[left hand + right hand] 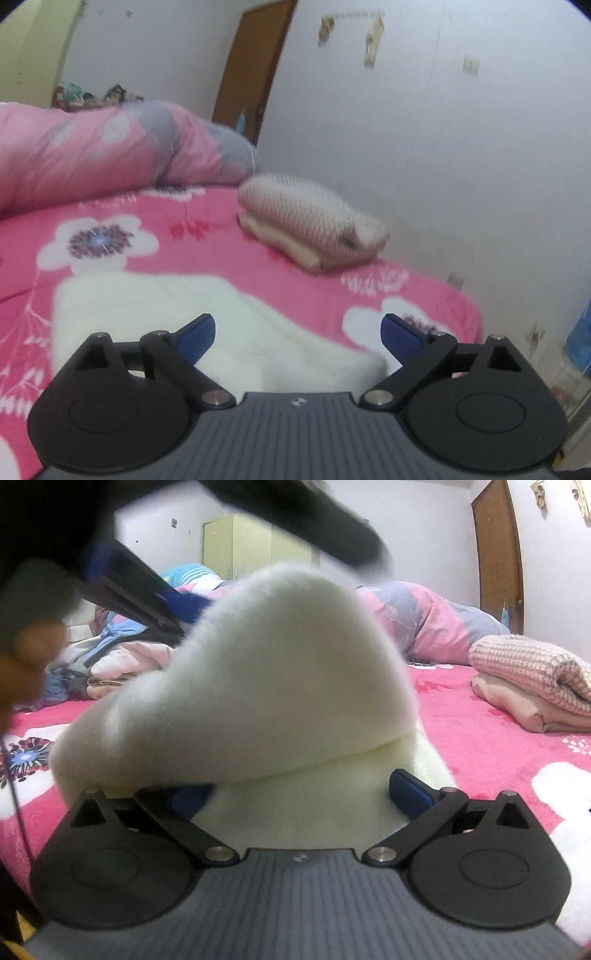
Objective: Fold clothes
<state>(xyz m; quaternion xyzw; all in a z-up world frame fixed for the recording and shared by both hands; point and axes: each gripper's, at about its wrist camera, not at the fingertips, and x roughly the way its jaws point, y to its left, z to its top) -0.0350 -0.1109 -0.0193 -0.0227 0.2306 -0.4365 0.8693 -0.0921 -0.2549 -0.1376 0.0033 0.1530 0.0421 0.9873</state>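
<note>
A white fluffy garment lies on the pink flowered bed, doubled over into a thick fold. My left gripper is open above it, its blue pads wide apart and off the cloth. In the right wrist view the left gripper shows blurred over the top of the fold, with a hand behind it. My right gripper stands open at the near edge of the garment. The cloth lies between its fingers, and the fold drapes over the left pad.
A folded stack, a checked knit on a beige piece, sits by the wall at the bed's right side. A rolled pink and grey quilt lies along the back. Loose clothes are heaped at far left. The bed edge is at right.
</note>
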